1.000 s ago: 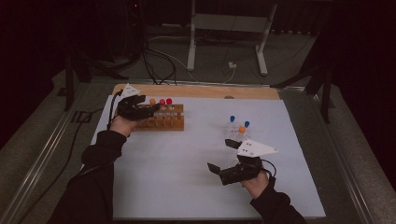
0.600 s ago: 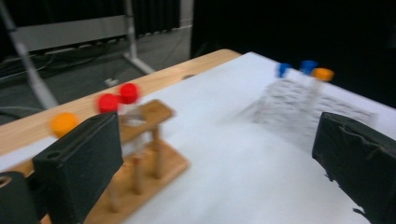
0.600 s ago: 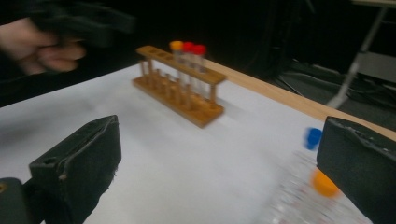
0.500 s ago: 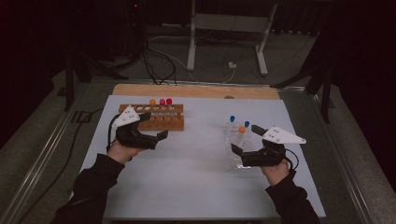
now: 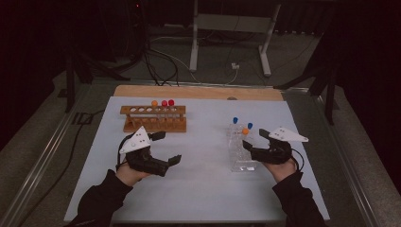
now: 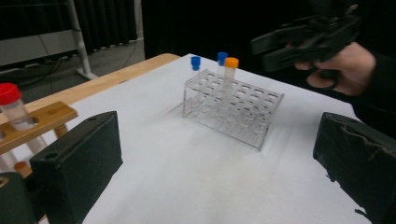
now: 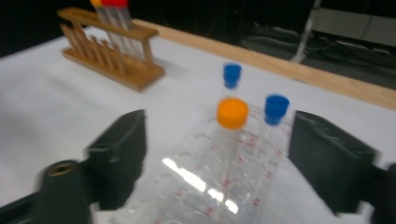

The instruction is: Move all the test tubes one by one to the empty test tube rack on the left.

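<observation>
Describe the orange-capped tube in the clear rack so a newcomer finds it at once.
Start at the white table and go to its right half, where a clear plastic rack stands just ahead of the right gripper. Three capped tubes stand upright at the rack's far end. The one you want, the orange-capped tube, is nearest the gripper; its two neighbours have blue caps.

The clear rack (image 7: 210, 172) looks blurry in the right gripper view, and the bottom edge cuts it off. The wooden rack (image 6: 28, 126) is cut off at the left edge, partly behind a black jaw.
</observation>
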Demonstrator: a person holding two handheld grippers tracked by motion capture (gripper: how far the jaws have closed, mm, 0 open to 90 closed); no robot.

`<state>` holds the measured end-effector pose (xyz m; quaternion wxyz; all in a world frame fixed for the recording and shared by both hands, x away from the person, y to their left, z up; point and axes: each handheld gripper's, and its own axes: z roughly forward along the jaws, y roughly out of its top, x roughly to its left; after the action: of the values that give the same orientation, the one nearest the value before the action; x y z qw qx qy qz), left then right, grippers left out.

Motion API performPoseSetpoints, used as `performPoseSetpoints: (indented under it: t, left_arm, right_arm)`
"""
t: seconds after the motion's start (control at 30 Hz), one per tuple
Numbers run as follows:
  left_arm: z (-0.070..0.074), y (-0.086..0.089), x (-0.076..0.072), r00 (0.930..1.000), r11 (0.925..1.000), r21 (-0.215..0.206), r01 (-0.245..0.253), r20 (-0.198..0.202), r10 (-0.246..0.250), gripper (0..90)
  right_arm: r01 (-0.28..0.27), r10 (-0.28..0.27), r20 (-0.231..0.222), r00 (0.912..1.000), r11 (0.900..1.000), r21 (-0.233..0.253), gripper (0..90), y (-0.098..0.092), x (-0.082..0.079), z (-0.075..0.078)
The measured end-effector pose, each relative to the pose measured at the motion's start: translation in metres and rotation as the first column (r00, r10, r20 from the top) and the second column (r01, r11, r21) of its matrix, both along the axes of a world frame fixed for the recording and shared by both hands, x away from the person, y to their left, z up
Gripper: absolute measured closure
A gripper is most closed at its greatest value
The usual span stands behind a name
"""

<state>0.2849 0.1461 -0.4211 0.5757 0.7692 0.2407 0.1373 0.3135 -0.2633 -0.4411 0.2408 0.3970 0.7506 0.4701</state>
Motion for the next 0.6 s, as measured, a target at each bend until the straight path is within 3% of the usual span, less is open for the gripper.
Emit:
performPoseSetpoints:
  t: [0.07,0.17,0.37,0.6]
  left_arm:
    - [0.000,-0.002,-0.001,1.0000,1.0000,0.004,0.008,0.003,-0.008,2.0]
    - [-0.001,-0.003,-0.002,0.9999,0.9999,0.009,0.013,0.002,-0.013,2.0]
    - [-0.002,-0.006,-0.004,0.9997,0.9996,0.012,0.024,0.004,-0.024,2.0]
    - [-0.002,-0.006,-0.003,0.9997,0.9995,0.014,0.026,0.000,-0.026,2.0]
  right_arm:
    - [0.011,-0.012,-0.012,0.9999,0.999,-0.037,34.3,0.002,0.003,-0.006]
    - [0.019,-0.021,-0.039,0.9990,0.998,-0.054,44.2,0.004,0.008,-0.013]
    - [0.021,-0.024,-0.070,0.9973,0.999,-0.047,55.6,0.005,0.017,-0.020]
    - [0.022,-0.025,-0.088,0.9958,0.999,-0.043,62.4,0.008,0.024,-0.024]
